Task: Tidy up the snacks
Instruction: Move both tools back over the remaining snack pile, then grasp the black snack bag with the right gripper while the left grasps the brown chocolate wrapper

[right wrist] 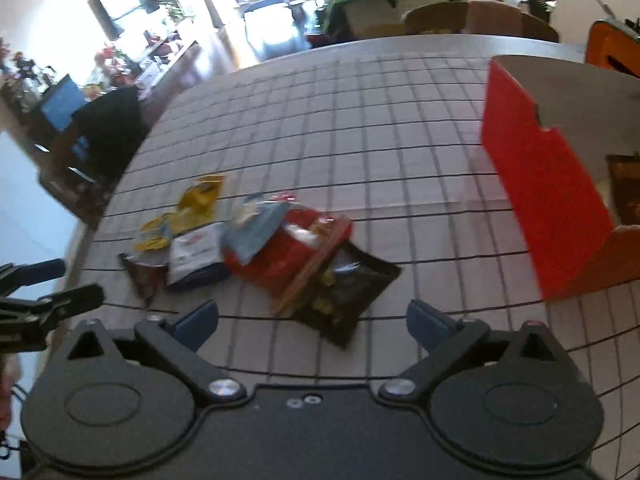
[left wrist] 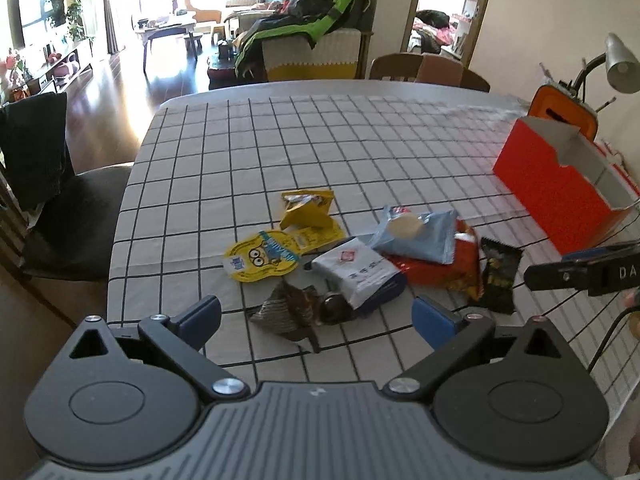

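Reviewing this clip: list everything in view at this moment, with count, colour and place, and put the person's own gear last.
Table: one, white cloth with black grid, fills the middle.
Snack packets: a loose overlapping pile, yellow, white, pale blue, red, black and brown; exact count unclear.
Box: one, red cardboard, open top, at the pile's right; something brown lies inside.
Orange container: one, behind the box.
Desk lamp: one, silver, far right.
Chairs: wooden at the far edge, a dark one at left.
Left gripper: black with blue pads, open, empty, near the pile.
Right gripper: same, open, empty.

Heaped snack packets (left wrist: 360,264) on table, near open red box (left wrist: 560,196)
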The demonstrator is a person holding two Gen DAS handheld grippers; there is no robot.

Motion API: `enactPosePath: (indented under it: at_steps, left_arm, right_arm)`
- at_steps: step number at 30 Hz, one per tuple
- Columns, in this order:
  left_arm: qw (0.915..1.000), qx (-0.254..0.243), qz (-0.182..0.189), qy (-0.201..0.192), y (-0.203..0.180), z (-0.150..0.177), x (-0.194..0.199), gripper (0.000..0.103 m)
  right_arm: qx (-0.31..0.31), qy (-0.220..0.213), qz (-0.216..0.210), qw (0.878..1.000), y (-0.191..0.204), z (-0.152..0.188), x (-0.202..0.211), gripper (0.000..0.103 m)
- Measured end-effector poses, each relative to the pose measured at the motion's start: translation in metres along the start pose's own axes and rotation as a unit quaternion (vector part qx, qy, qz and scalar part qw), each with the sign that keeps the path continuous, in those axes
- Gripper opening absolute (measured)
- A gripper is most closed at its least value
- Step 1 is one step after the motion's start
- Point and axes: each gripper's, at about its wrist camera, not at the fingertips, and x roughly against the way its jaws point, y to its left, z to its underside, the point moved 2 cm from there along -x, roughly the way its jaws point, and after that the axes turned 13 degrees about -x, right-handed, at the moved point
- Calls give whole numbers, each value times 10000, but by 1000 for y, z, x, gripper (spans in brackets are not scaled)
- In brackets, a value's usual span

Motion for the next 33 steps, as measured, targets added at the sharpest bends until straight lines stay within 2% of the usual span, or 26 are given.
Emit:
enactPosePath:
  at_steps: [4,6,9,12,15,18,22,24,26,28,32,33]
  left_arm:
    - [10000,17,21,79,5,1,-13,102]
    - [9999,-1,21,134,6,1,-20,102]
    - [9996,-87,-38,284,7,1,-33,102]
    - [9992,-69,-38,391,9,0,-44,102]
    - [9986,-39,-74,531,11,1,-55,101]
    - [9978,108,-167,633,18,1,-64,99]
    - [9966,306,-118,756,24,1,-70,81]
    - [9955,459,-87,823,29,2,-72,69]
    - [9944,560,-61,895,31,4,-74,61]
    - [9943,543,-62,918,31,5,-74,58]
    - [9949,488,-65,880,29,6,-72,47]
    - [9948,505,-40,881,28,6,-72,44]
  right_arm:
    - [-153,-64,96,9998,-8,-4,-16,100]
    - [-95,-59,311,9995,-10,-5,-28,99]
    - [-14,-19,667,9978,-11,-6,-43,91]
    - [5,126,972,9952,-13,-6,-54,90]
    - [-38,201,1005,9947,-14,-7,-59,90]
    - [-117,260,971,9949,-15,-9,-65,85]
    - [-391,267,913,9947,-21,-12,-67,82]
    - [-391,268,903,9948,-23,-11,-68,82]
    - [-321,216,1009,9941,-23,-9,-69,82]
    - [-265,215,1026,9941,-21,-7,-69,82]
    - [-165,185,1046,9942,-17,-5,-67,71]
    - [-122,166,1076,9940,-15,-3,-66,66]
